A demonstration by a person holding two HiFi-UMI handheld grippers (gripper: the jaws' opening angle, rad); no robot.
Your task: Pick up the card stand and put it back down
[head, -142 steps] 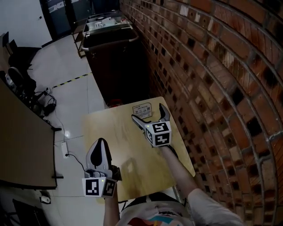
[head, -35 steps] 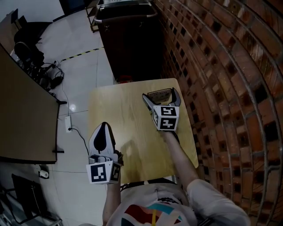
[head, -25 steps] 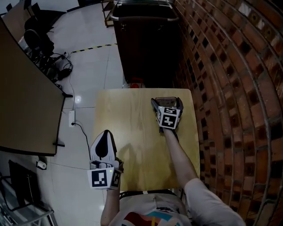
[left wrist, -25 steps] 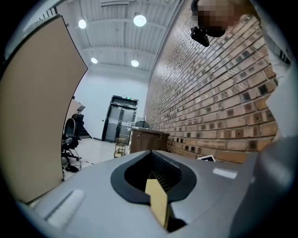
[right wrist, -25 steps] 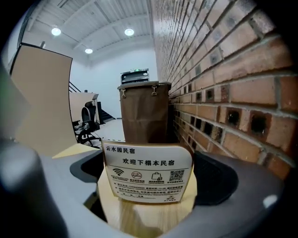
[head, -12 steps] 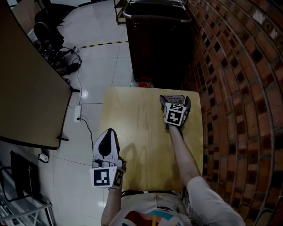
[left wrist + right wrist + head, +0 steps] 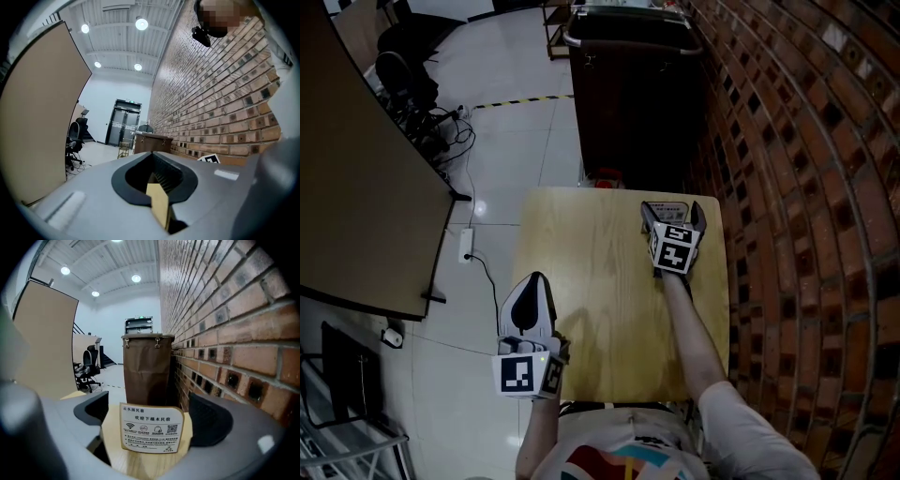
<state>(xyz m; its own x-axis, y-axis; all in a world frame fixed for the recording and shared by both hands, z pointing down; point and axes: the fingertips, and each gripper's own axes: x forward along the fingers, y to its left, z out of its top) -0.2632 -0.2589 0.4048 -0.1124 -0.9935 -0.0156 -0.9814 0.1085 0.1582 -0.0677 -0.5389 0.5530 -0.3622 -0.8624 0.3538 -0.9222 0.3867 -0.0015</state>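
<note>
R gripper (image 7: 672, 214) was at the far-right of the tabletop (image 7: 600, 281), jaws wide apart, just closing in a bit. Card stand (image 7: 151, 428) stood upright betw. them, pads not pressing it. L gripper (image 7: 530, 286) was at the near-left edge, jaws together, nothing held.

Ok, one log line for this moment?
right gripper: open, jaws just closing, card stand between them, ungripped | card stand: upright on table | left gripper: shut
</note>
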